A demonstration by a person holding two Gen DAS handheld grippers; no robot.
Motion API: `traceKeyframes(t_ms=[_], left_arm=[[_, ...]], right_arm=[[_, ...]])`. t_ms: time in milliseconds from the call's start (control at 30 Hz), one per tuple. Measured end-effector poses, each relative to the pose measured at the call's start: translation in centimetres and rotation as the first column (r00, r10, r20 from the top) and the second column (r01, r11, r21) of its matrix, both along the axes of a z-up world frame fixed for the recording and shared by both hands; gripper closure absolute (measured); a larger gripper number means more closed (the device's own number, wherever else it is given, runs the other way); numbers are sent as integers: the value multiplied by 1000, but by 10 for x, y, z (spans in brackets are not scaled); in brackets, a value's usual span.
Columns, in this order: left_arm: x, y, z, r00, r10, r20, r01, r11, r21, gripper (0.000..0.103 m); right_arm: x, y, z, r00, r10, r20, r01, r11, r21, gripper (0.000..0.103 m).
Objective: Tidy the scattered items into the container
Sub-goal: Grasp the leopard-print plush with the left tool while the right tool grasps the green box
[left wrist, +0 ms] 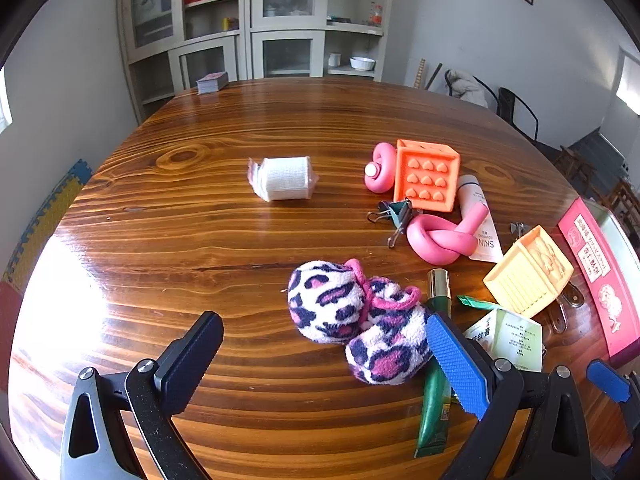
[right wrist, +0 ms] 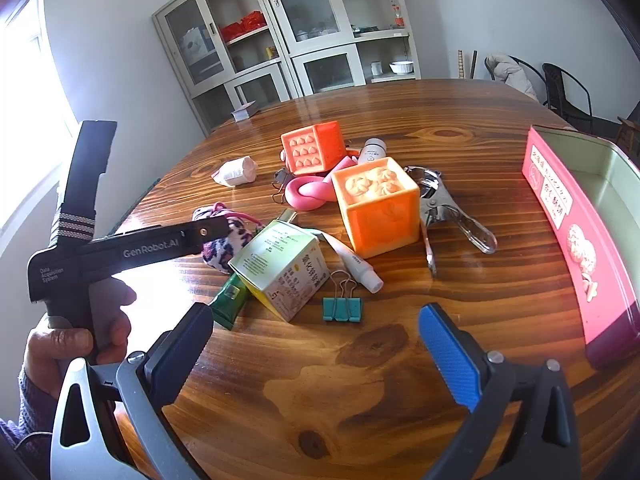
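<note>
Both tongs hang spread wide over the cluttered table, gripping nothing.

The left gripper (left wrist: pixel 324 356) tilts down at the leopard-print fuzzy pouch (left wrist: pixel 356 320), its fingers clear of it; the right gripper (right wrist: pixel 316 344) hovers near a teal binder clip (right wrist: pixel 342 307). The red tin (right wrist: pixel 580 216) sits open at the table's right edge.

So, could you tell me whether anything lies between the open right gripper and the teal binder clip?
Nothing visible: only bare wooden table separates the right gripper from the teal binder clip.
</note>
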State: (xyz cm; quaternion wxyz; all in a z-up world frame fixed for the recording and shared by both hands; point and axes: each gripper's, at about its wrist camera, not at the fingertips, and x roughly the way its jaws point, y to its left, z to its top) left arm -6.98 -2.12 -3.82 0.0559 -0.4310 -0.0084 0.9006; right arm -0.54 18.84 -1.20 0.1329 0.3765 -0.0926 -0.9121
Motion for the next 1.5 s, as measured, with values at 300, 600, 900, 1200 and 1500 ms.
traceKeyframes(t_ms=[300,600,900,1200,1500], left_arm=[[-12,10,-4,999,-33,10,33,999,-31,0],[-30,4,-16,998,-18,54,18,1000,13,0],[-41,1,-19,997,-26,69,21,997,75,20],[-26,-13,-5,1000,-8,30,4,990,138,63],[-18,-34,1,1000,21,8,-22,985,172,64]], right_arm=[[-3,4,-3,1000,-12,8,12,1000,-15,0],[-4,2,-3,1000,-2,10,2,1000,-20,0],[-5,0,-1,1000,9,1,-9,1000,-21,0],[-9,-15,5,999,45,-12,-45,999,-3,27],[-26,-37,3,998,65,19,-65,998,5,33]])
